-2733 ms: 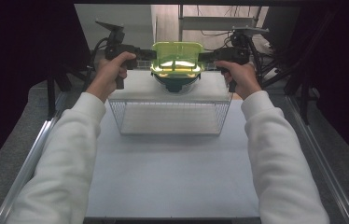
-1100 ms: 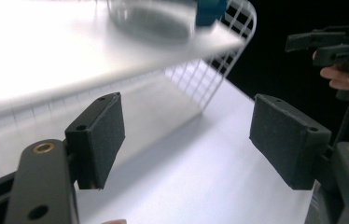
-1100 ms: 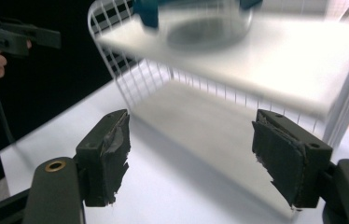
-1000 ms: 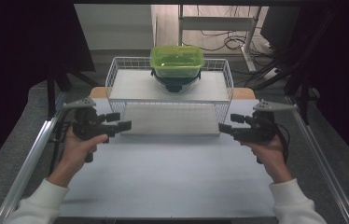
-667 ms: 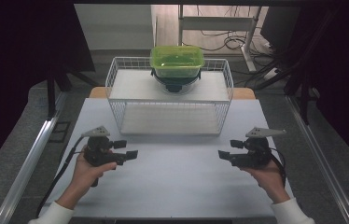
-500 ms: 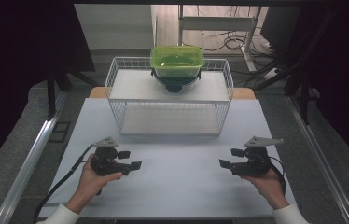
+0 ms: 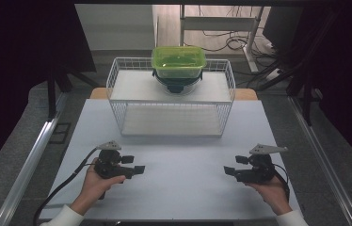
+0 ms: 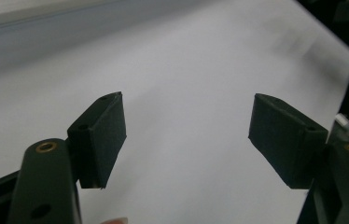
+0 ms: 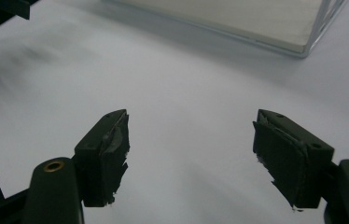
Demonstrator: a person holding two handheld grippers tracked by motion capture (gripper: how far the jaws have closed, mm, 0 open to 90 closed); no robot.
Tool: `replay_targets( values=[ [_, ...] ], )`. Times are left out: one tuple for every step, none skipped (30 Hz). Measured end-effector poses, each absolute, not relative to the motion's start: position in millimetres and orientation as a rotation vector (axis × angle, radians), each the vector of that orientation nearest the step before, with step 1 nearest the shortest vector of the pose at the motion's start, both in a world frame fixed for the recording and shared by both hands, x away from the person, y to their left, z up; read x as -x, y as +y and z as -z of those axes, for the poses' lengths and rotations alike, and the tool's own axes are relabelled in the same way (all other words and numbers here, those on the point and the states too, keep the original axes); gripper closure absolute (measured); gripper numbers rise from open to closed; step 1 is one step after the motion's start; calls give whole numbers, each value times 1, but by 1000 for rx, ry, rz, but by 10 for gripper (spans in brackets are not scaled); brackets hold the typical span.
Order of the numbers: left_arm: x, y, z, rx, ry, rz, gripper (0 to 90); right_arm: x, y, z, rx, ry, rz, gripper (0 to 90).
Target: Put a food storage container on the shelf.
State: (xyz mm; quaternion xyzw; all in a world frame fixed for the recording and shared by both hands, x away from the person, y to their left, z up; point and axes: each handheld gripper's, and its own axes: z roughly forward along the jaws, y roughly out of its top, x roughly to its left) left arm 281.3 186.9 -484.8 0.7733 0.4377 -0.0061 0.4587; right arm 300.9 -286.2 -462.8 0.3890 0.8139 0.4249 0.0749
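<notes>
we held the left gripper (image 7: pixel 136 168) low over the near part of the white table (image 7: pixel 183 188), and its jaws stood wide apart with nothing between them; in the left gripper view the two black pads (image 8: pixel 100 140) showed bare tabletop in the gap. the right gripper (image 7: pixel 228 171) was in the same condition, released and empty, at the near right of the table, and its worn pads (image 9: pixel 105 156) also framed nothing but white surface. the two grippers pointed toward each other, well apart, with free table between them. farther out, in the middle of the table, stood the white wire rack (image 7: pixel 172 101), and a corner of it appeared at the top of the right gripper view (image 9: pixel 303 44). the green container (image 7: pixel 179 61) sat on the top shelf of this rack, toward its far edge, resting on a dark base which we could not identify. from our grippers it lay straight ahead and higher, near the centre line, so neither hand was clearly nearer. its long axis ran left to right across the table, so we judged that any further handling would call for both grippers, one at each short end.
</notes>
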Motion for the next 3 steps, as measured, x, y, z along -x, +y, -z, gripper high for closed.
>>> replay_targets(
  values=[
    [-282,188,485,-1903,1083,7,266,-302,-289,463,-1174,2431,-1290,257],
    [-284,189,485,-1903,1090,-6,266,-302,-290,463,-1178,2429,-1294,252],
    [-286,190,485,-1910,1097,-25,265,-303,-291,464,-1188,2428,-1293,248]
  ],
)
